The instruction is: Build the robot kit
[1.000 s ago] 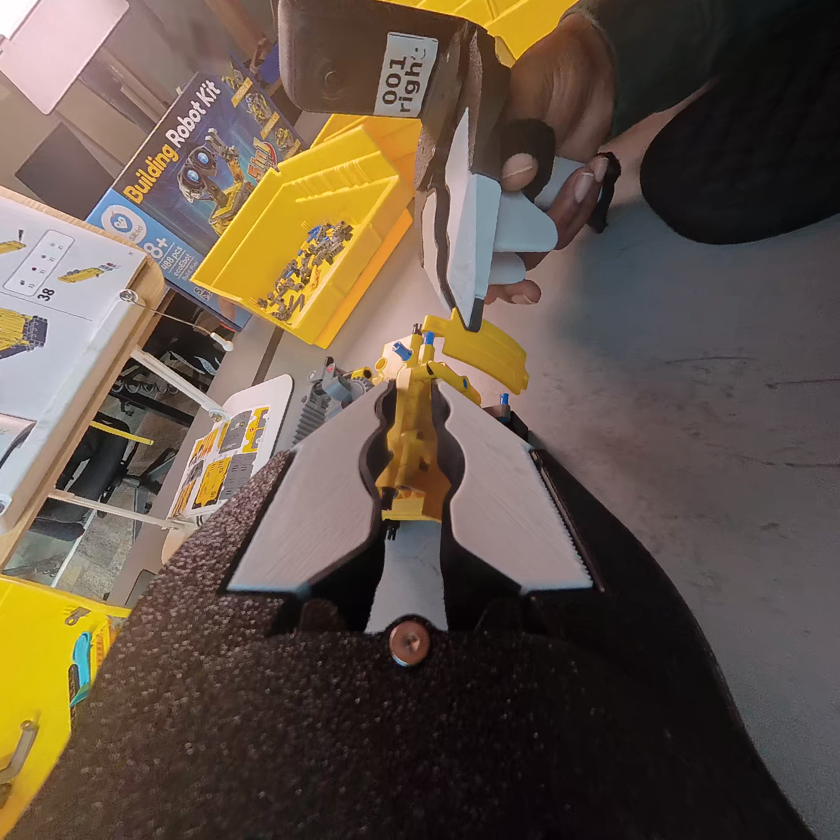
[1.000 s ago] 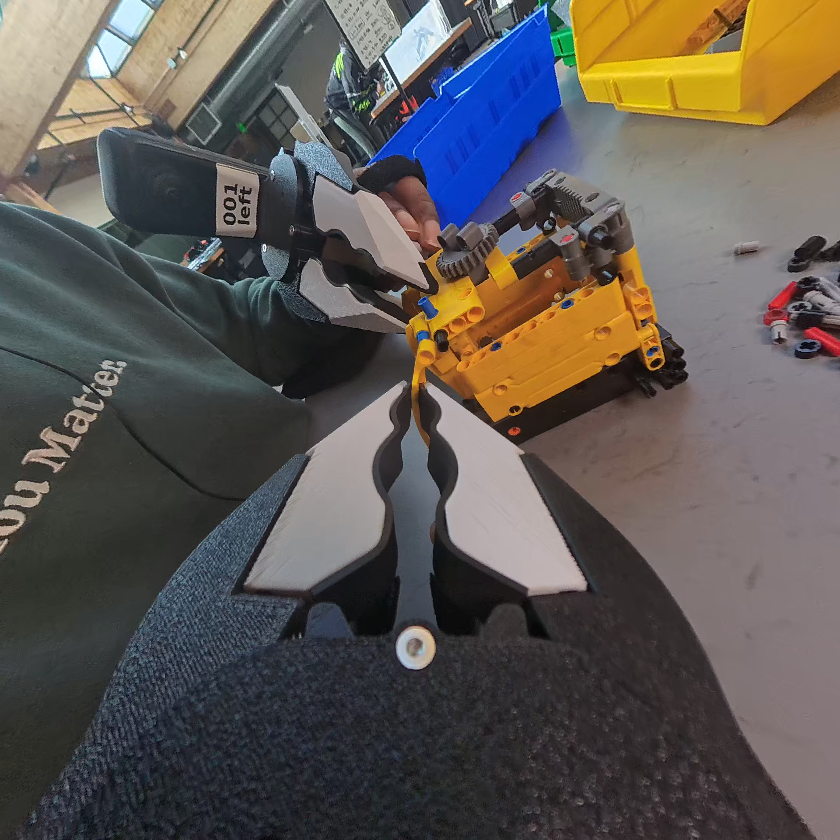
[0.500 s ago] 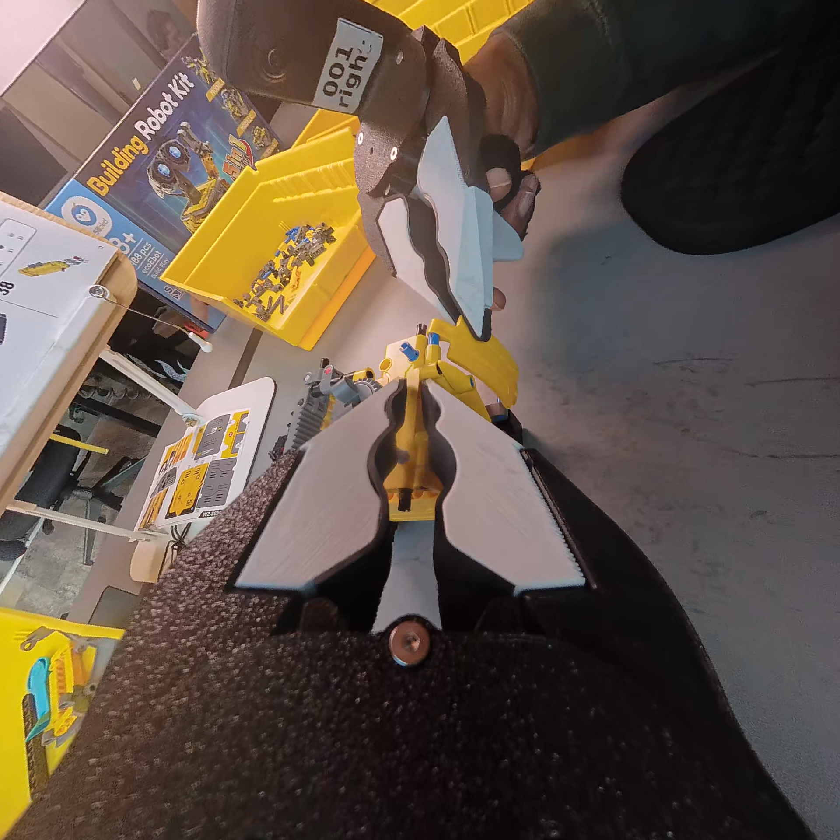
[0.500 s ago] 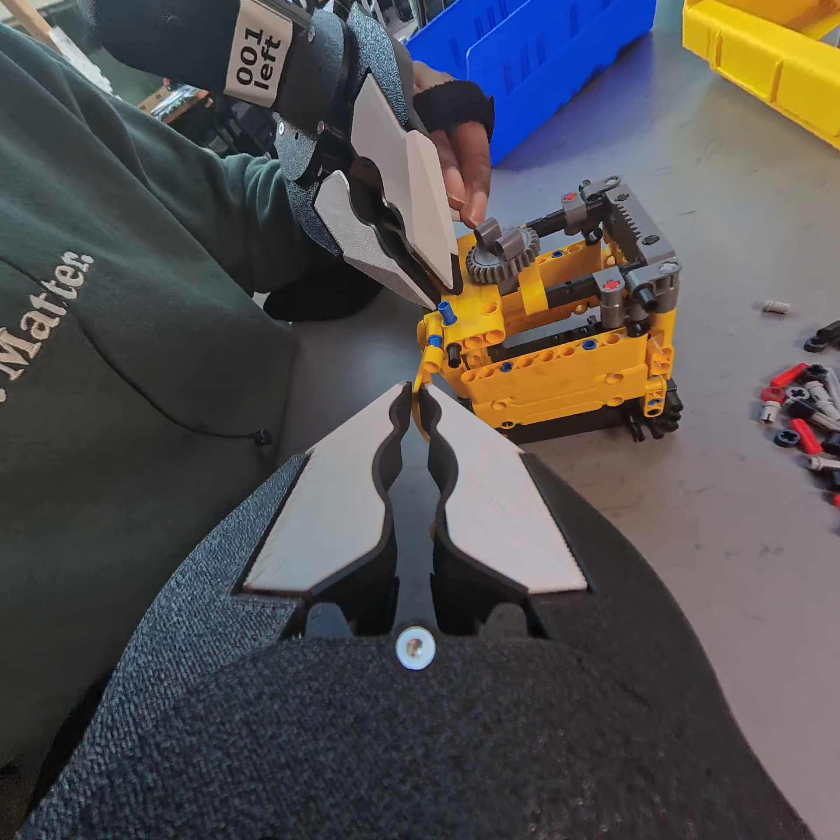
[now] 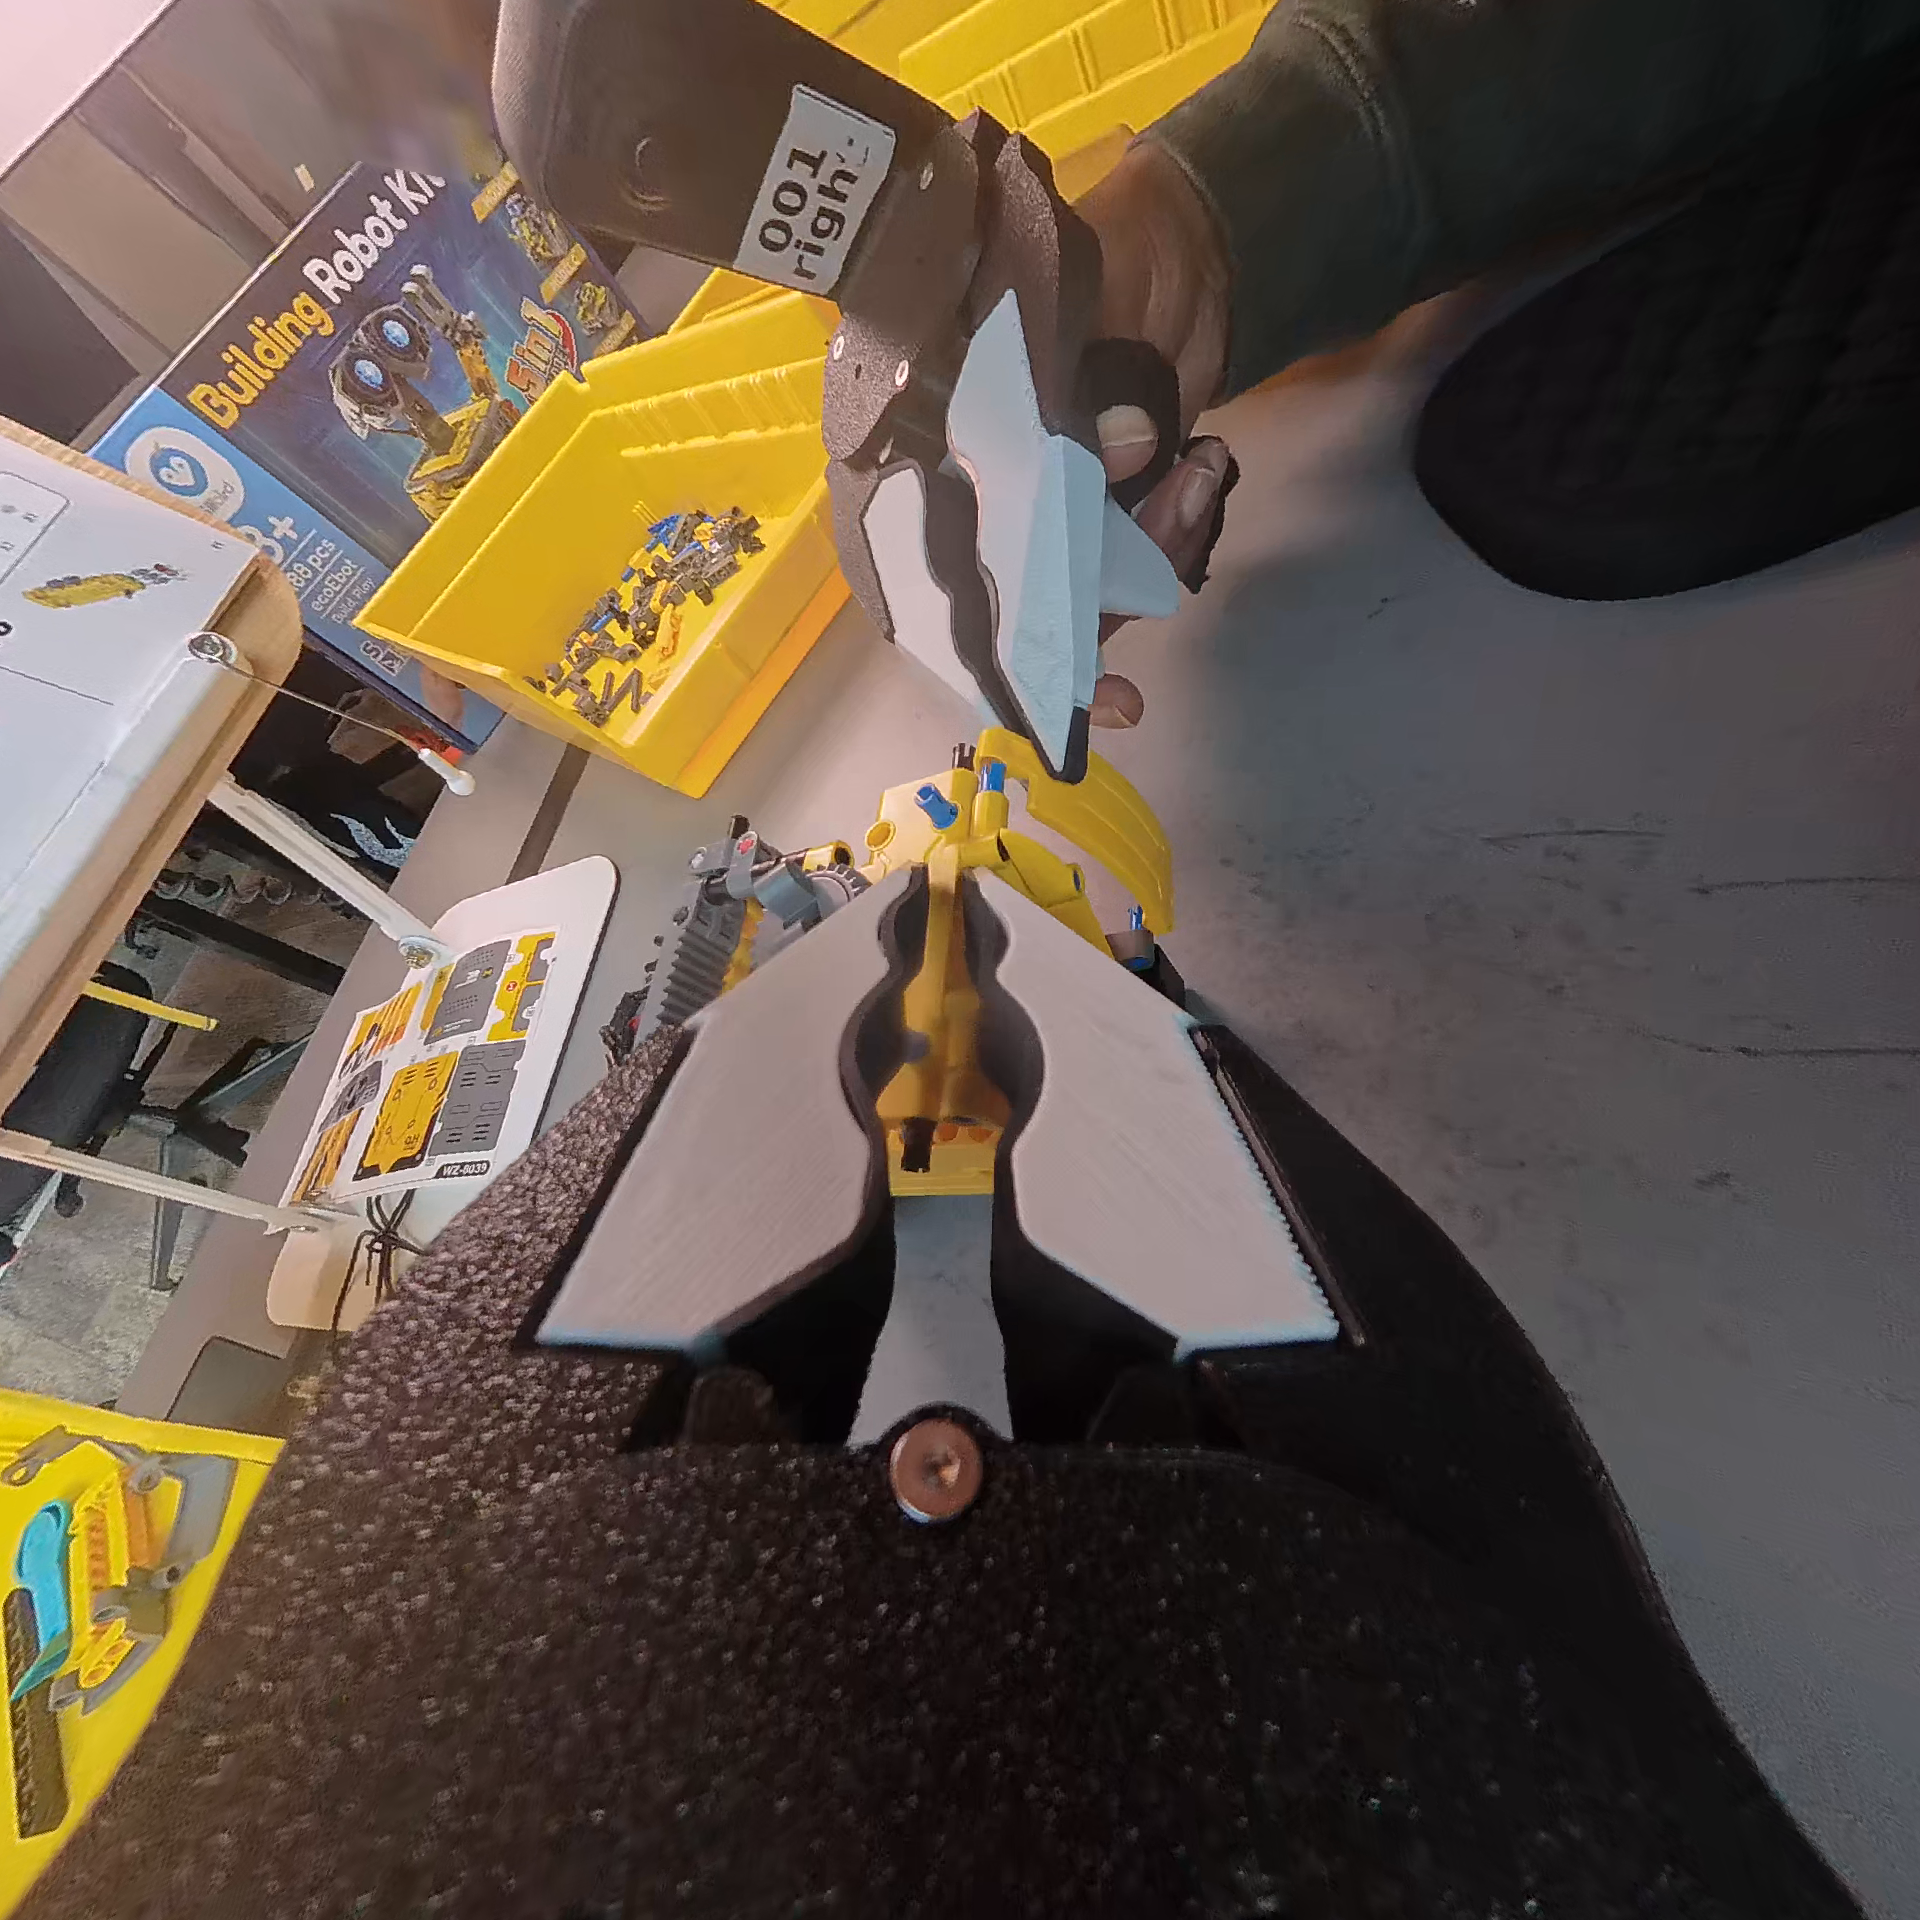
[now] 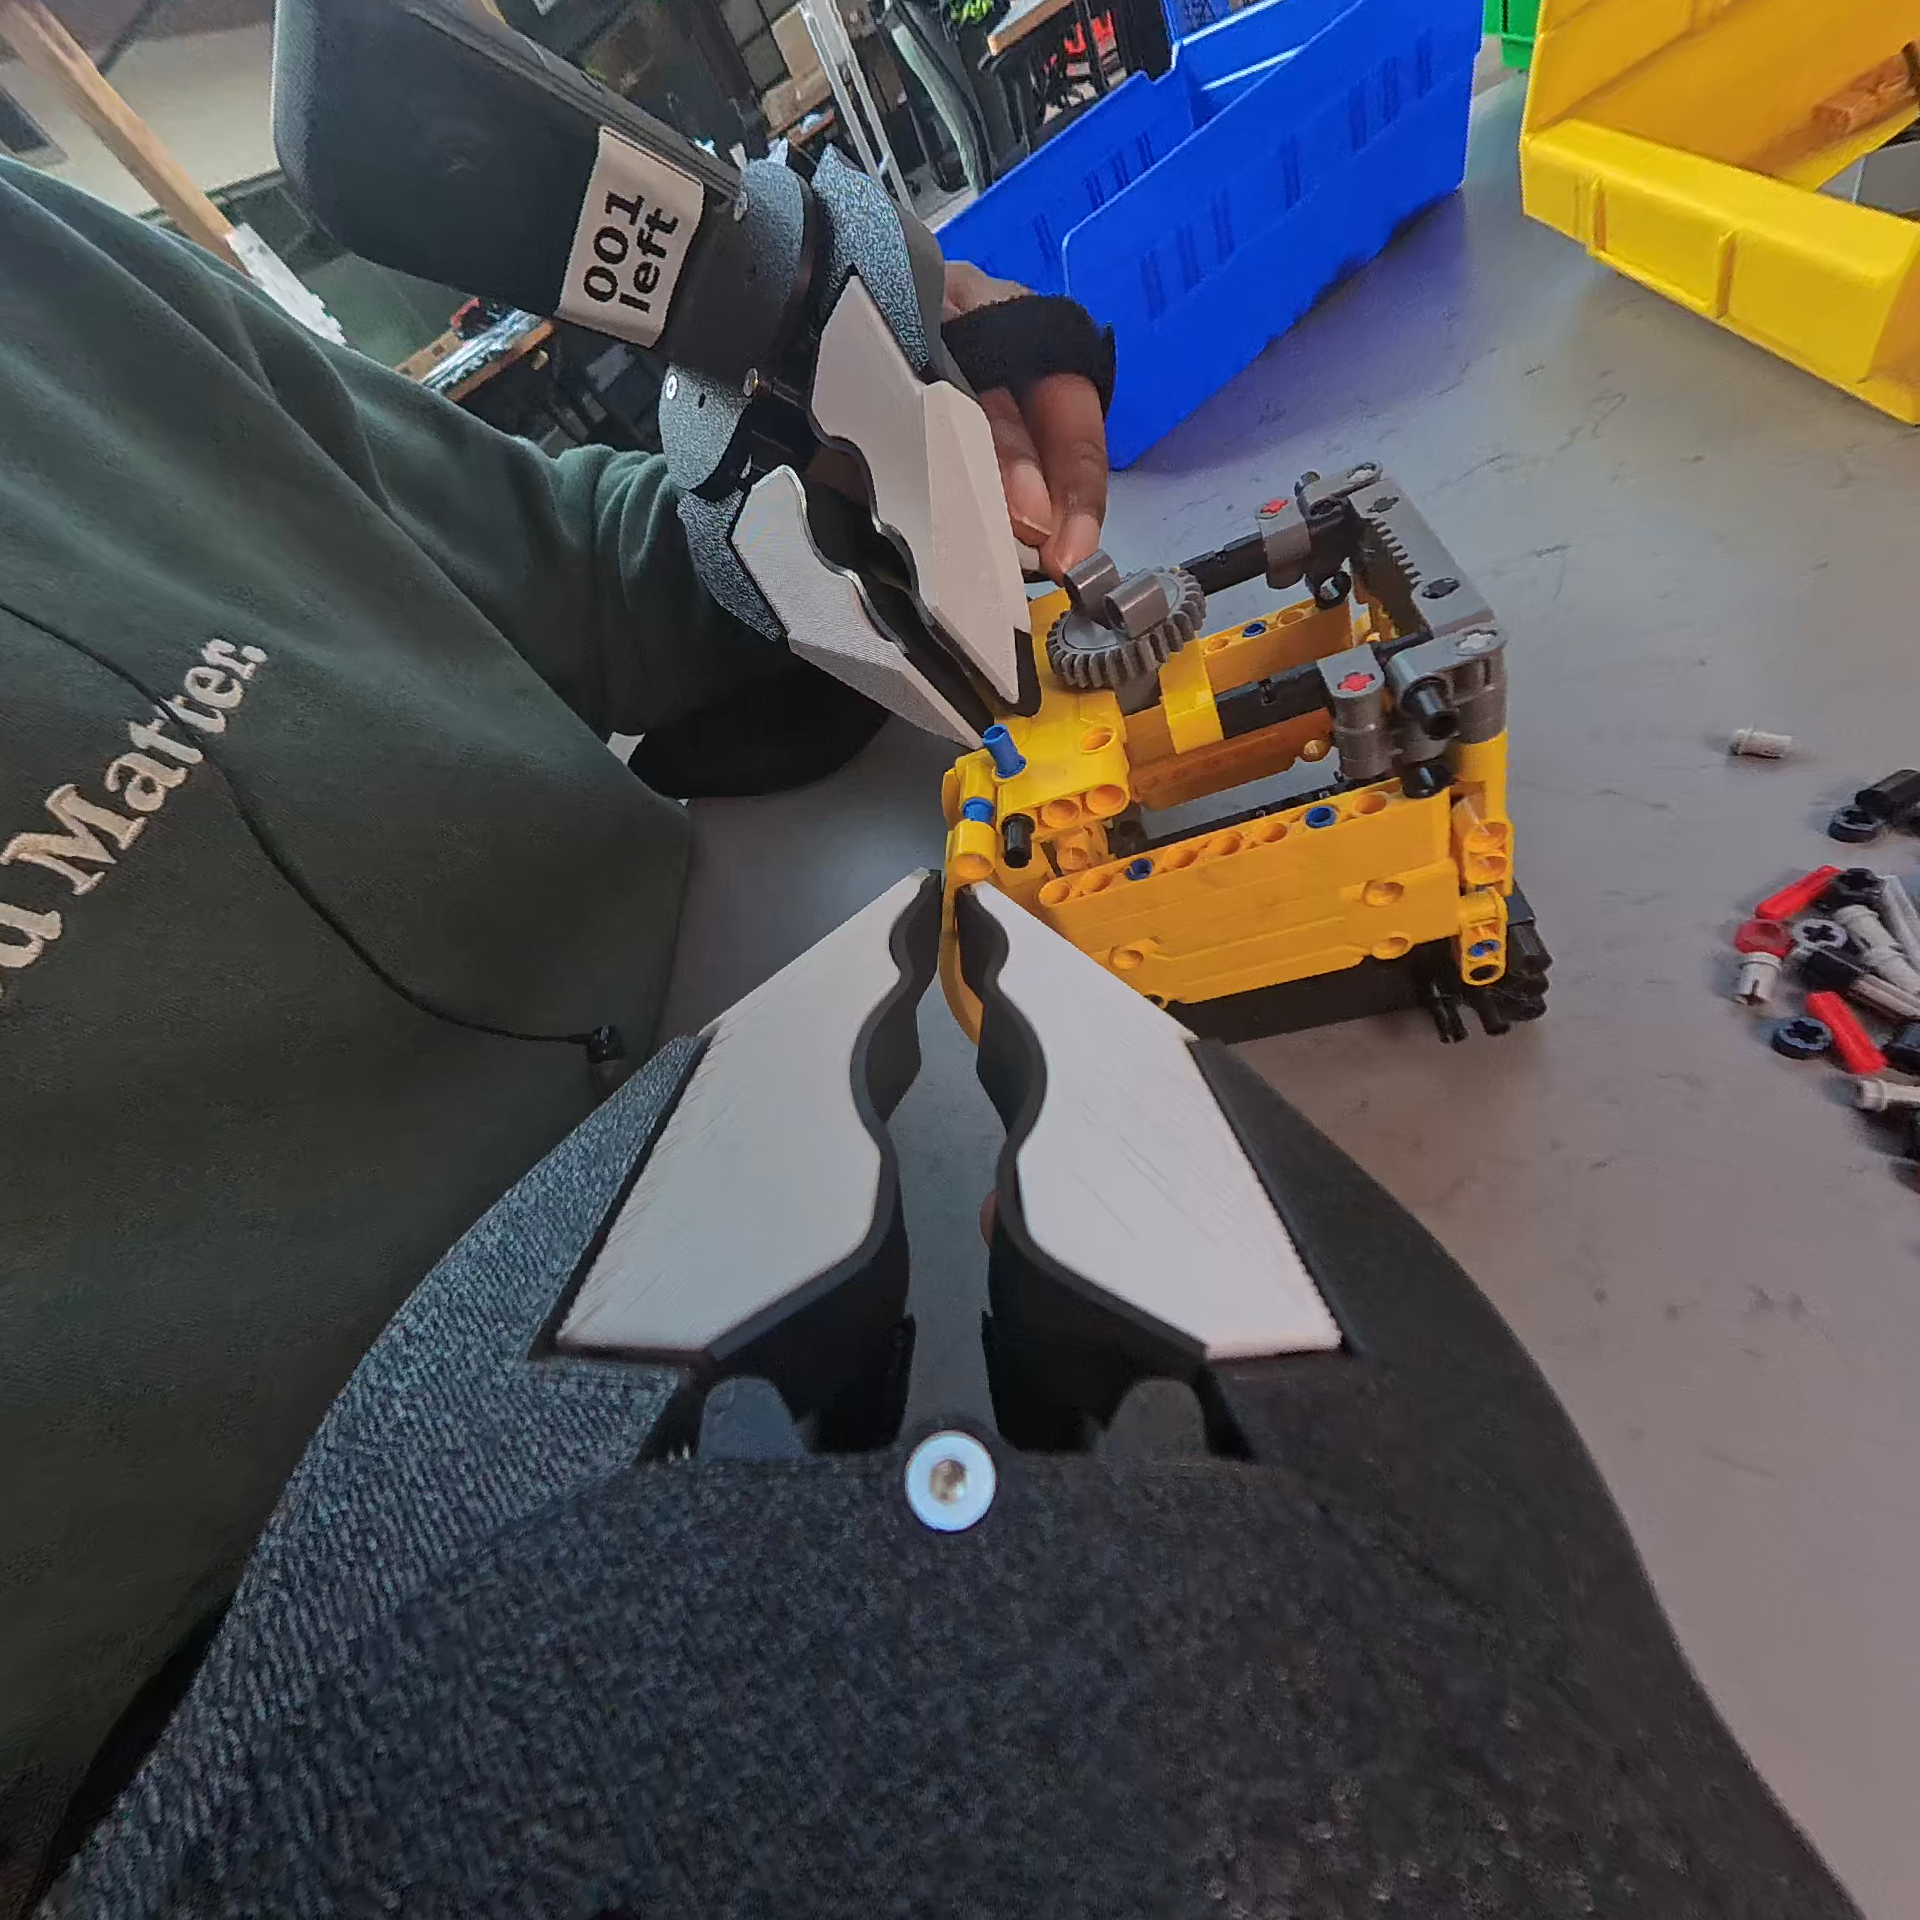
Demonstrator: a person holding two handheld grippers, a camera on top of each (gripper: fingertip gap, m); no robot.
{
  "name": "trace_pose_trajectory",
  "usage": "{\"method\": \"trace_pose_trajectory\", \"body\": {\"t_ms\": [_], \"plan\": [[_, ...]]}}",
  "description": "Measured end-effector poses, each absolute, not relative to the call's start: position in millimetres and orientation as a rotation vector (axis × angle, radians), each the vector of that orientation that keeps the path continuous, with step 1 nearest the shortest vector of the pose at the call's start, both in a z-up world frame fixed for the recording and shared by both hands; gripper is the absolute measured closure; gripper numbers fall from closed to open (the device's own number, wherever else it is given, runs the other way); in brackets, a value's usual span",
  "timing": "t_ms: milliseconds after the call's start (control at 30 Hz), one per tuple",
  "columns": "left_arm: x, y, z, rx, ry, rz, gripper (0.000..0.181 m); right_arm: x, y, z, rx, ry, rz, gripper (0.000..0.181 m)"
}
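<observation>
A yellow and grey brick-built model [image 6: 1247, 883] with a grey gear on top stands on the grey table [image 6: 1662, 1299]. My left gripper [image 5: 940, 883] is shut on the model's yellow corner beam [image 5: 940, 1049]. It also shows in the right wrist view [image 6: 1003, 712], with its fingertips at the model's upper left corner. My right gripper [image 6: 948, 885] is shut on a thin yellow curved panel [image 6: 951, 982] at the same corner. In the left wrist view the right gripper [image 5: 1065, 753] pinches the top edge of that panel [image 5: 1117, 831].
Loose red, grey and black pins [image 6: 1849, 966] lie right of the model. A blue bin [image 6: 1247, 187] and a yellow bin [image 6: 1714, 208] stand behind it. A yellow bin of parts [image 5: 582, 488], the kit box [image 5: 395, 343], a sticker sheet [image 5: 447, 1060] and an instruction booklet [image 5: 94, 582] are on the left. Both grippers' tips are close together, under 4 cm apart.
Both grippers have kept their hold. The model has turned and now sits more level on the table. The left gripper has come in steeper from above onto the corner.
</observation>
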State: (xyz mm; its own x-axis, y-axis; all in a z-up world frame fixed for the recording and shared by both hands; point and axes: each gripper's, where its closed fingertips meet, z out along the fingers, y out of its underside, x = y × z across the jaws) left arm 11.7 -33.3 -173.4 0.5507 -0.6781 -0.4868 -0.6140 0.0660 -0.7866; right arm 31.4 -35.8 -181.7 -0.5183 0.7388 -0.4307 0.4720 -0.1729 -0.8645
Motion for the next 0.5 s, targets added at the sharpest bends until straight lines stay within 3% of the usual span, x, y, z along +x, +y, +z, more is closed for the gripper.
{"method": "trace_pose_trajectory", "body": {"t_ms": [100, 500], "plan": [[15, -36, -176, -1.614, 1.166, -0.104, 0.163, 32, -33, -179, -1.379, -1.88, 1.774, 0.179], [16, -30, -173, -1.565, 1.26, -0.077, 0.176, 34, -39, -190, -1.319, -2.137, 1.519, 0.18]]}}
